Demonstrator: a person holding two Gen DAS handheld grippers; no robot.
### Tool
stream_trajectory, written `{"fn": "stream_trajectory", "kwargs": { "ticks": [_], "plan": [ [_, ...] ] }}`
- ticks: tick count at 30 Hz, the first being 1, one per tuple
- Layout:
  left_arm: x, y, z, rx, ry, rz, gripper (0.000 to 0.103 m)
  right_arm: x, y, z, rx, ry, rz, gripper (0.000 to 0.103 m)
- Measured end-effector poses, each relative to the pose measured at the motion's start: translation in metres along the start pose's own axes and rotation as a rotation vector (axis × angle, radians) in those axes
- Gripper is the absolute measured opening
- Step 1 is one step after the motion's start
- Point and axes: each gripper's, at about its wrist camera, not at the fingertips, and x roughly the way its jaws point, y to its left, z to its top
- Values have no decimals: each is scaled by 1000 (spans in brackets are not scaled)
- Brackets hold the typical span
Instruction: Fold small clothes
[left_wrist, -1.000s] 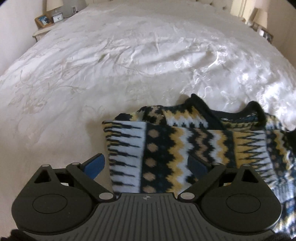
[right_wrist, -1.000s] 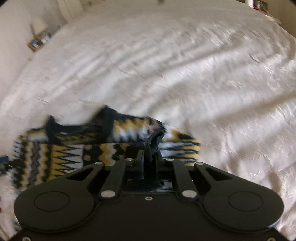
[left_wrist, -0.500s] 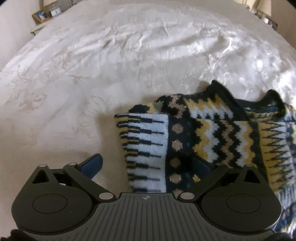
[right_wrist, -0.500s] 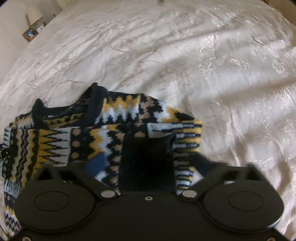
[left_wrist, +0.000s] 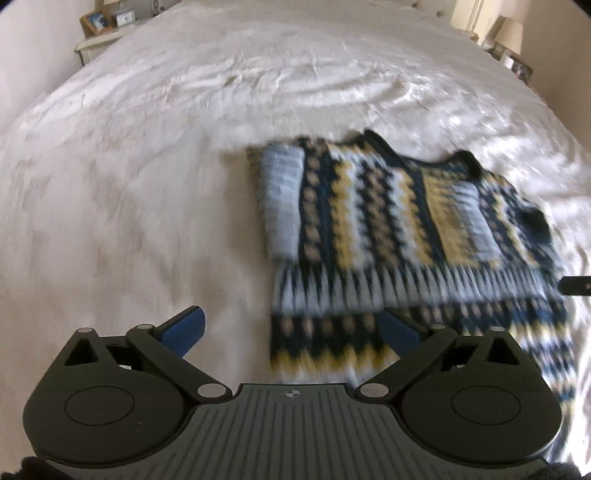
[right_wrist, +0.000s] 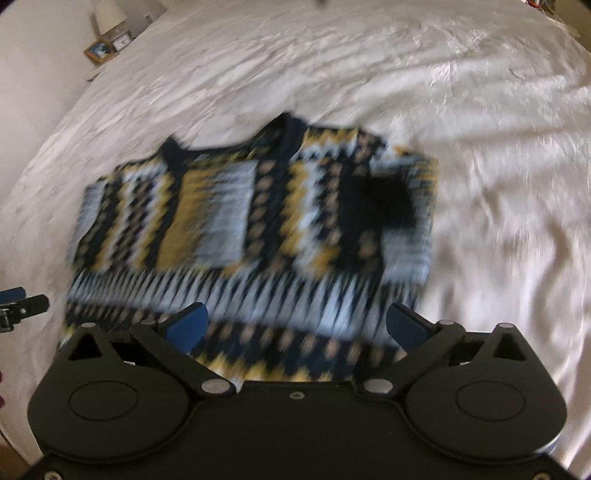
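A small knit sweater (left_wrist: 388, 229) in navy, yellow and white zigzags lies on the white bed, sleeves folded across its chest. It also shows in the right wrist view (right_wrist: 258, 229), blurred by motion. My left gripper (left_wrist: 291, 328) is open and empty, raised over the sweater's lower left hem. My right gripper (right_wrist: 295, 325) is open and empty, above the lower right hem. The dark cuff (right_wrist: 384, 203) of one sleeve lies on the sweater's right side. The tip of my left gripper (right_wrist: 18, 299) shows at the left edge of the right wrist view.
The white embroidered bedspread (left_wrist: 147, 184) stretches around the sweater on all sides. A nightstand (left_wrist: 99, 37) with a picture frame and clock stands at the far left. A lamp (left_wrist: 513, 26) stands at the far right.
My right gripper opened and let go of the sleeve cuff, which now lies on the sweater. Both grippers pulled back and up, so more of the sweater shows.
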Motion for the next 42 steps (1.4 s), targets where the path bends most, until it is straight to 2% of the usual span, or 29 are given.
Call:
{"fn": "stream_trajectory", "kwargs": {
  "ticks": [5,13,24,29,32,42],
  "plan": [
    [-16,-1,-42,-4,46,-62,102,-16,15,-54,18,33,4,102],
    [-33,-5,-98,62,94,-82,102,-39,23,-126,79,44,21,102],
    [-62,-28,-162,35,61,-25,102,-66,16,-182,-5,38,116,102],
    [-69,-43,-193,34,57,8,102,-82,-1,-212,5,25,141,102],
    [-74,-46,-207,-1,49,16,102,-88,-8,-228,8,24,155,102],
    [-78,-47,-224,-13,30,26,102,-84,-15,-250,18,43,186,102]
  ]
}}
